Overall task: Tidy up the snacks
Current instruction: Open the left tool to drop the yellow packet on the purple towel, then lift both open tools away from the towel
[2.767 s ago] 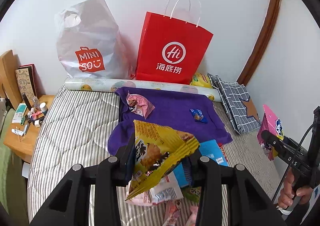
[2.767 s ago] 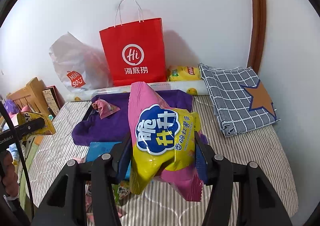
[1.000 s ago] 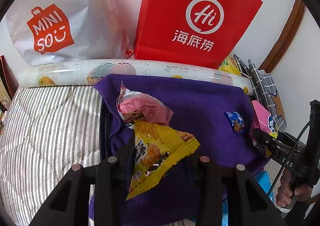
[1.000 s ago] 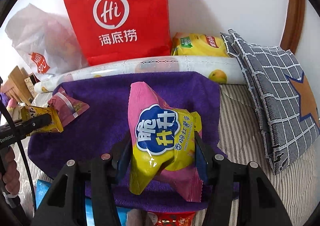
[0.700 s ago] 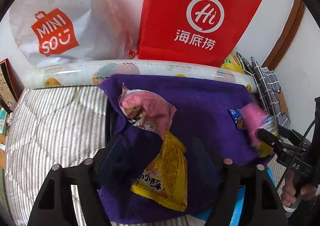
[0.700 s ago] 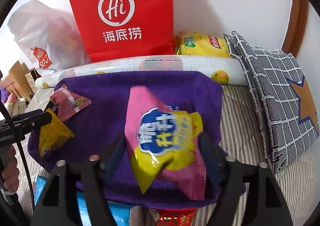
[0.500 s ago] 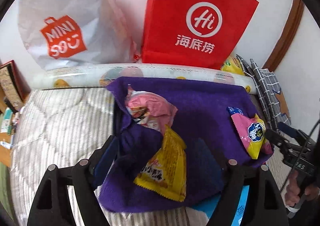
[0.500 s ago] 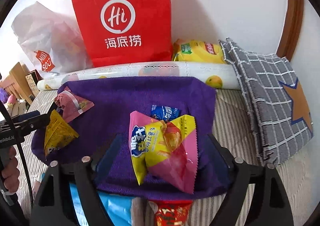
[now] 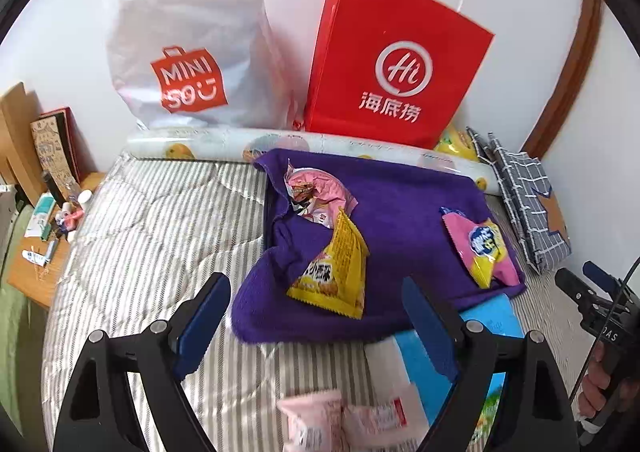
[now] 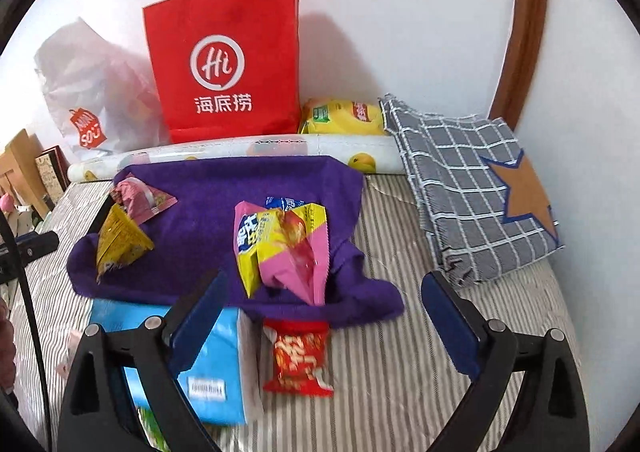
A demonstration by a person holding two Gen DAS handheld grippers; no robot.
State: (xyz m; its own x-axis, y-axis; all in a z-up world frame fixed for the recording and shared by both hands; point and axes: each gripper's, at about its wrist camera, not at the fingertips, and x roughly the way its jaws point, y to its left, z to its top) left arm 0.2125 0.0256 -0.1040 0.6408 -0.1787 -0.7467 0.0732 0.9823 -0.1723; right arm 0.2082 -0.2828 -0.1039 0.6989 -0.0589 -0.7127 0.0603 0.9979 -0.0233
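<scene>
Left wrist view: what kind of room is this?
Most likely a bedroom. The snacks lie on a striped quilted mattress, a wooden bedside table with small toiletries stands beside it, and shopping bags lean against the wall.

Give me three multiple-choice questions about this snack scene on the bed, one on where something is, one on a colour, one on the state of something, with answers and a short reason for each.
1. Where does the yellow snack packet lie?
A. on the purple towel
B. inside the red paper bag
C. on the checked cloth

2. What colour is the small packet lying on the striped bed cover just in front of the towel?
A. green
B. red
C. black

3. How does the pink and yellow snack packet stand with the right tool?
A. clamped between its fingers
B. lying free on the towel, ahead of the opening jaws
C. hanging from one finger

Answers: 1 A, it rests flat on the purple fabric. 2 B, its wrapper is red. 3 B, neither finger touches it.
</scene>
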